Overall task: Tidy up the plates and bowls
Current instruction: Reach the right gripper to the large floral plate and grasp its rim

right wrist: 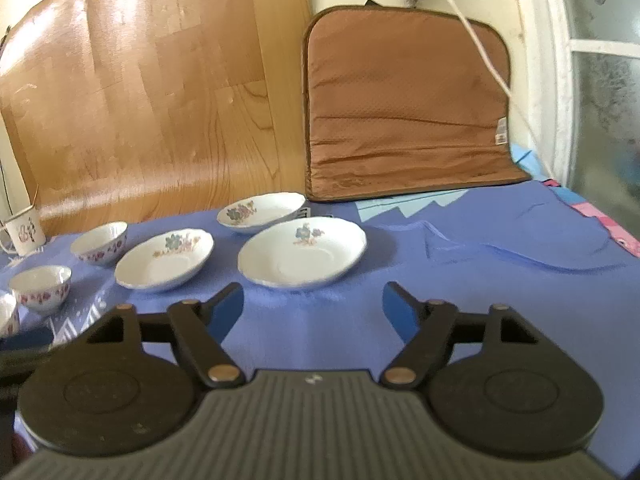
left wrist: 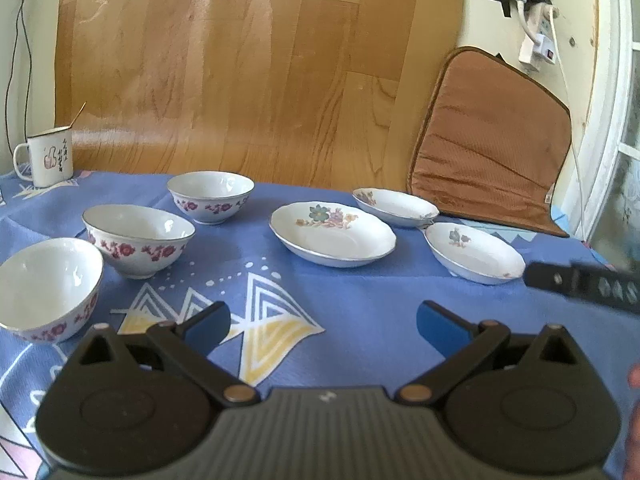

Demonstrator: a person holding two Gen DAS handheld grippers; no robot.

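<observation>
I held both grippers, left (left wrist: pixel 323 326) and right (right wrist: pixel 313 306), spread and empty; the thin-rimmed white floral porcelain plate (right wrist: pixel 302 252) nearest could slip if pinched shallowly.

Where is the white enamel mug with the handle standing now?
The white enamel mug stands at the far left corner of the blue tablecloth, before the wooden board, behind the three pink-flowered bowls.

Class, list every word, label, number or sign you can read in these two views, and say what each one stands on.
Nothing here can be read with certainty.
Enamel mug: dark handwritten characters beside a pink figure, too small to read.
Brown cushion: small white tag, print blurred.
Plates and bowls: flower patterns only, no text.
</observation>
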